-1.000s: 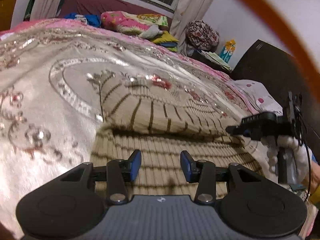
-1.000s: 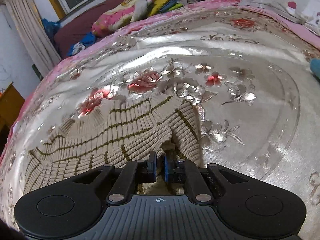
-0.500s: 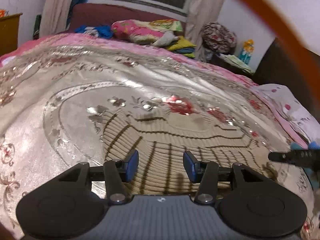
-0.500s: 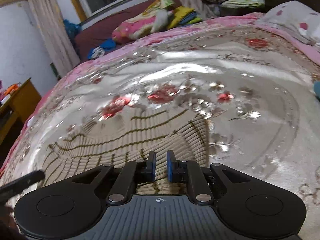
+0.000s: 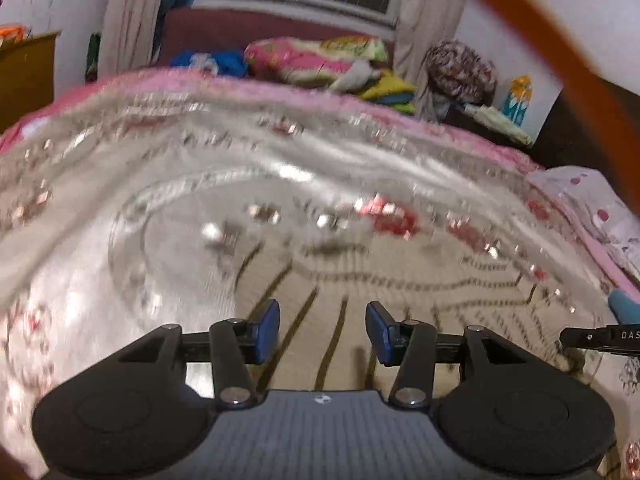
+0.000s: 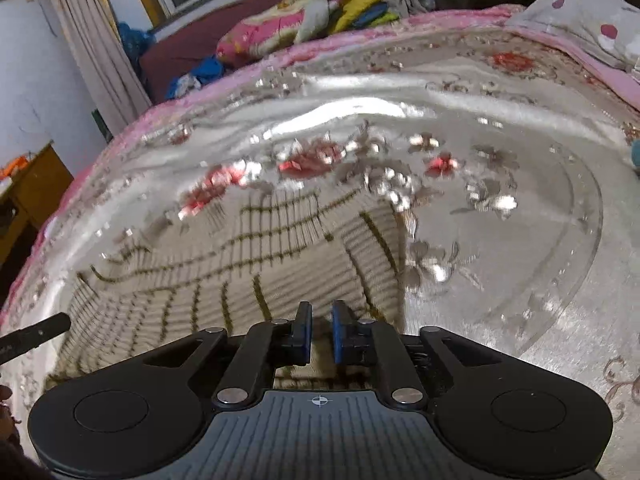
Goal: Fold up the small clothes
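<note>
1. Left wrist view. My left gripper (image 5: 322, 330) hangs above the cream ribbed-knit sweater with thin olive stripes (image 5: 400, 280), which lies spread flat on the shiny silver-white satin bedspread with embroidered red flowers (image 5: 120, 208). My blue rubber pads (image 5: 267, 330) stand moderately apart, having just been opening a little, with only air between them; they grip nothing. The picture is motion-blurred, so the knit's ribs read as streaks.
2. Same view, right edge. The black tip of my right gripper (image 5: 600, 336) enters above the sweater's far side. A white pillow with pink dots (image 5: 592, 200) lies beyond.
3. Right wrist view. My right gripper (image 6: 320, 334) sits low over the sweater's (image 6: 240, 264) near edge. Its pads are almost together, a narrow slit left; whether a fold of knit is pinched there I cannot tell.
4. Same view. Glossy bedspread (image 6: 520, 280) surrounds the sweater; a pink border trims it. A black finger of my left gripper (image 6: 32, 336) shows at the left edge.
</note>
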